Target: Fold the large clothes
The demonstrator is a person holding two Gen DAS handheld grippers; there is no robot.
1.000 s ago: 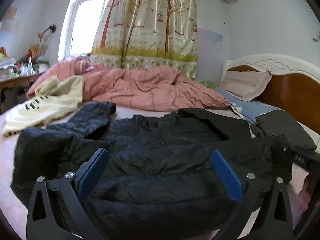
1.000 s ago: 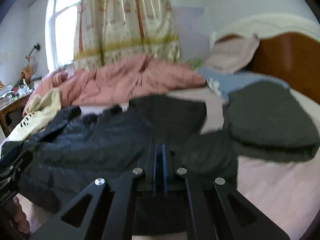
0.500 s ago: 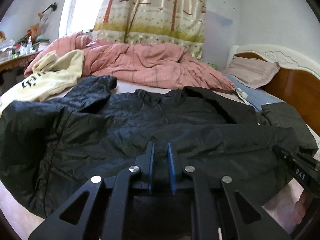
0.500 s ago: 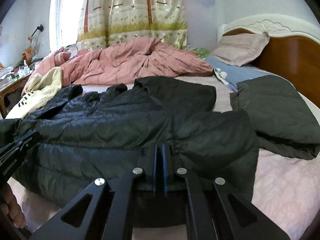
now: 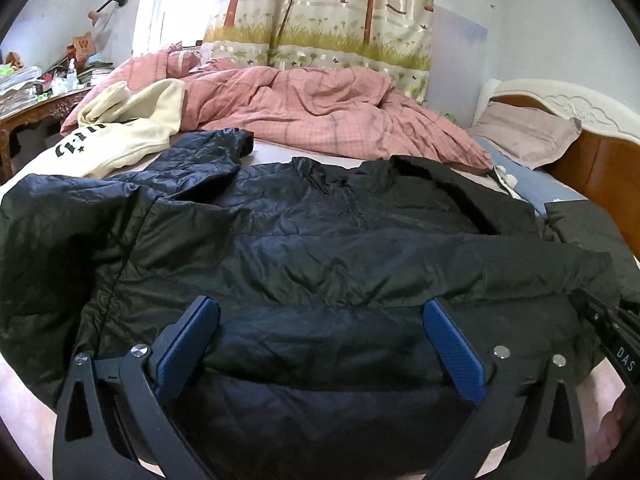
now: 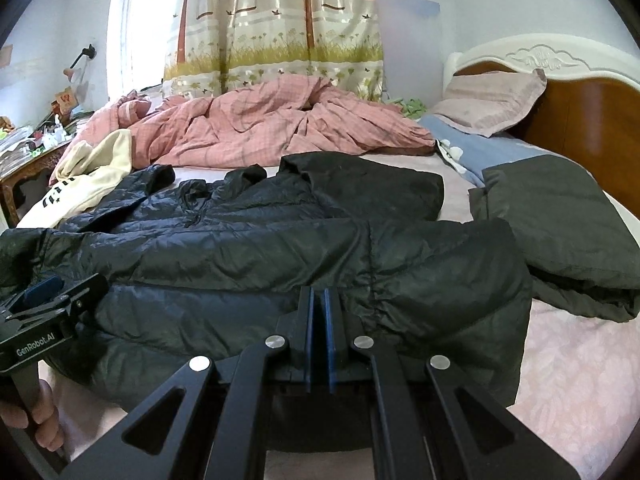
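Left wrist view first: the left hand-held gripper stands with its blue pads spread wide, gripping nothing, poised just over the near folded edge of the black jacket. The jacket lies across the bed, its lower part already doubled up over the body, one sleeve trailing toward the cream sweatshirt and the pink quilt behind. To my eye the fold wants finishing evenly: I would bring these pads down on the thick doubled edge, take both layers together, and match the other side before moving anything, since the slick padded fabric looks ready to slide and puff open. At the right border only a sliver of the other tool shows.

Right wrist view next: the right hand-held gripper has its pads pressed together at the jacket's near edge; whether fabric is pinched between them I cannot tell, as the tool's own frame hides the contact. A folded dark green garment lies just beside the jacket toward the headboard. The jacket's near hem is cut off below both tools, and its far sleeve end is hard to make out.
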